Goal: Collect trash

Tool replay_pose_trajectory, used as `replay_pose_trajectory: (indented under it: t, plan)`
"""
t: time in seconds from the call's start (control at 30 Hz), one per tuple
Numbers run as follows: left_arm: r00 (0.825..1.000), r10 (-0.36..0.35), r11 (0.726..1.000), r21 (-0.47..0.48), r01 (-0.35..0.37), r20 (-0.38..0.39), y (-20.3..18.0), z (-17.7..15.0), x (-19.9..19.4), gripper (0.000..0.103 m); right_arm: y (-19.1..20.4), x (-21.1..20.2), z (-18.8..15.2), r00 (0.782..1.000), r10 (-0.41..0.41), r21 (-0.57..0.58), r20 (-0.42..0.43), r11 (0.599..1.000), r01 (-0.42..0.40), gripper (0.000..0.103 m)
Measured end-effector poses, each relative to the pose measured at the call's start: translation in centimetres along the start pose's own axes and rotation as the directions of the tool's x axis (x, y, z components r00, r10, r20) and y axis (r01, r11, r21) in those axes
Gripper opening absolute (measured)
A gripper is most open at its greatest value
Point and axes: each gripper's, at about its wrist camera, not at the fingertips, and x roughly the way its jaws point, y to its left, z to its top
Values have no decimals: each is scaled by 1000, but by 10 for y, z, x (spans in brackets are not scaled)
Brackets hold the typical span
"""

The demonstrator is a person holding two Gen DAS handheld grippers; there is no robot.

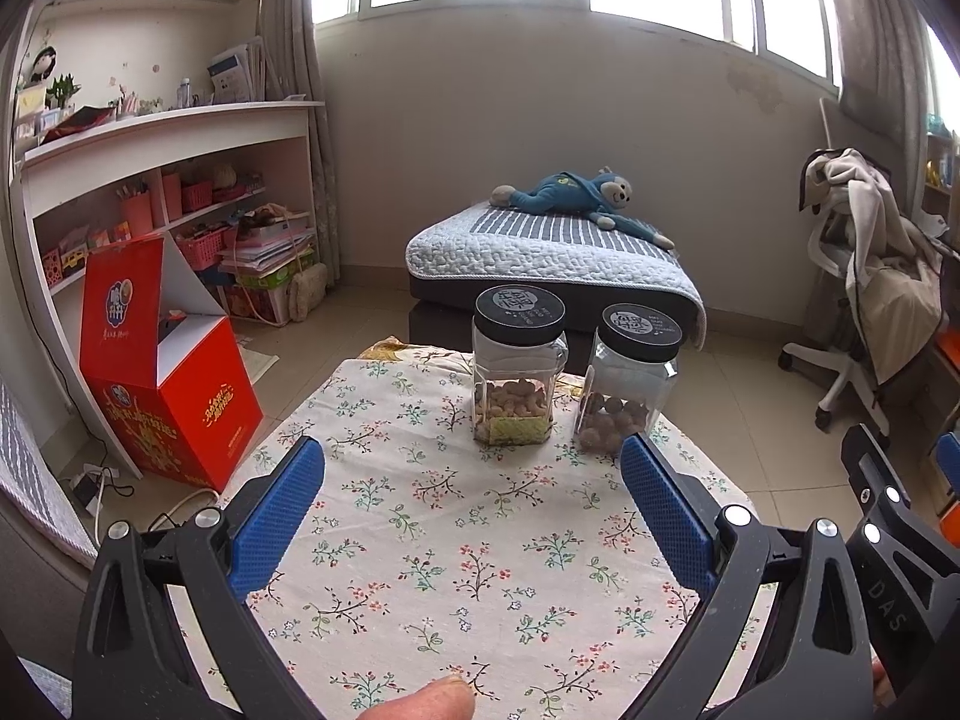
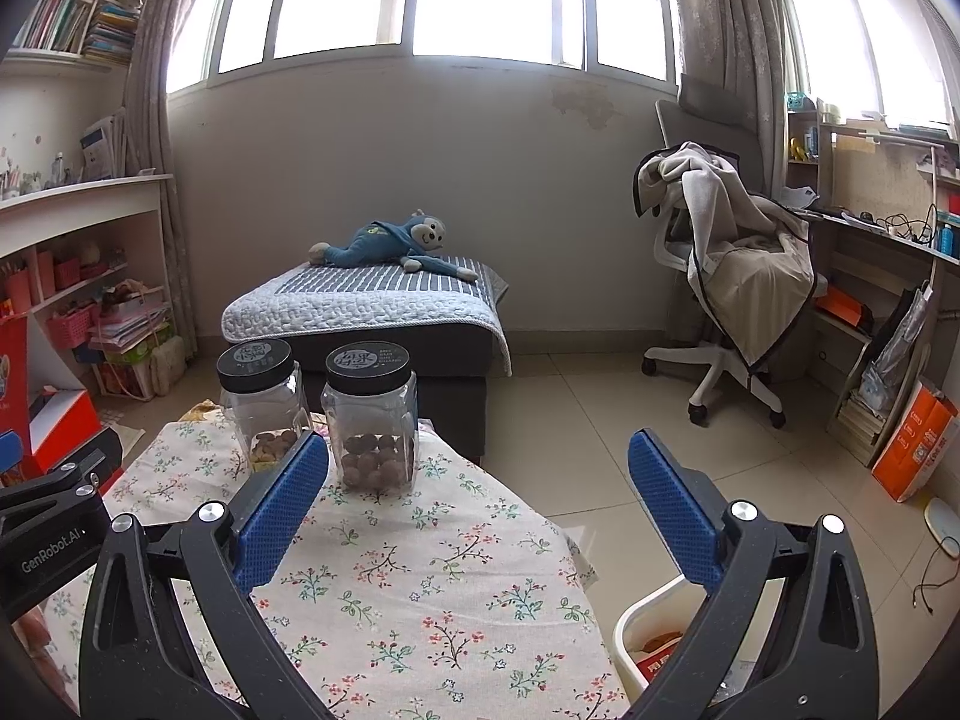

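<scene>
Left hand-held gripper (image 1: 471, 468) spread wide, nothing between its blue pads, held low over the floral-cloth worktop (image 1: 456, 552); right hand-held gripper (image 2: 477, 462) equally spread and empty, over the worktop's right edge. Two black-lidded clear jars stand side by side at the far end of the worktop: the nut jar (image 1: 519, 366) on the left, the jar of brown balls (image 1: 630, 381) just right of it. White bin (image 2: 651, 636) on the floor beside the worktop's right edge, below the right pad, with orange-brown and red trash (image 2: 657, 654) inside.
</scene>
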Motion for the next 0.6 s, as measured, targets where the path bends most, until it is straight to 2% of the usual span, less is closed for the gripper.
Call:
replay_pose_trajectory:
  t: [0.6]
  plan:
    - [1000,2,1000,18,-2,1,-2,-2,-1,96,0,2,-7,1000,10,-7,-6,1000,-10,96]
